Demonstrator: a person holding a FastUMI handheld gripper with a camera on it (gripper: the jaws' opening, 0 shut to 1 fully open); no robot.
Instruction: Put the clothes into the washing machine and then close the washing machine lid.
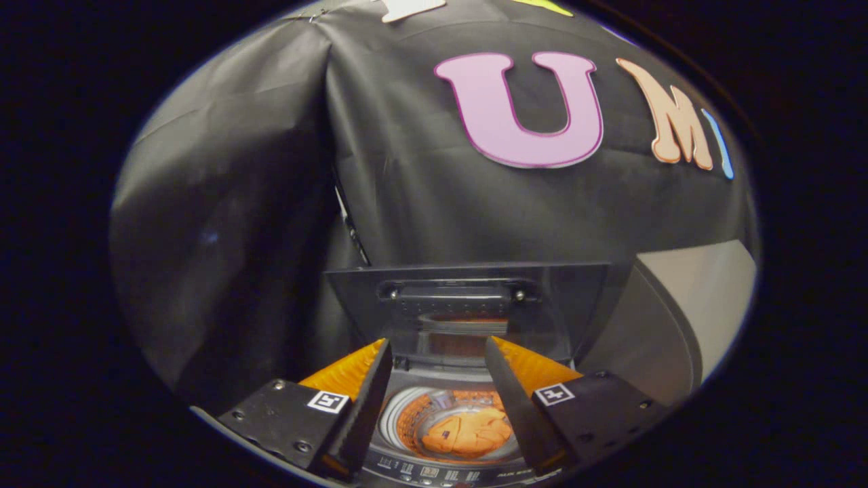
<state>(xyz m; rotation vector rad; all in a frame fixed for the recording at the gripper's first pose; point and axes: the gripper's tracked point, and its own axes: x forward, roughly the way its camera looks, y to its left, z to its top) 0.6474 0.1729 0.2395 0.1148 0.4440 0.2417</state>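
Now the claw (438, 352) is hanging wide and empty above the washing machine (434, 468), whose drum is holding the orange clothes (468, 434) between the fingers; beyond, the lid (468, 305) is standing raised.

Gripper (437, 366): two wedge-shaped fingers (369, 400), ribbed inner faces, set apart w/ nothing between. Blocky mounts w/ screws; square black-white marker tag (328, 401) on each.

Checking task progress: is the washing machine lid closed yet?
No: the lid stands upright beyond the open tool, with orange clothes lying in the drum below.
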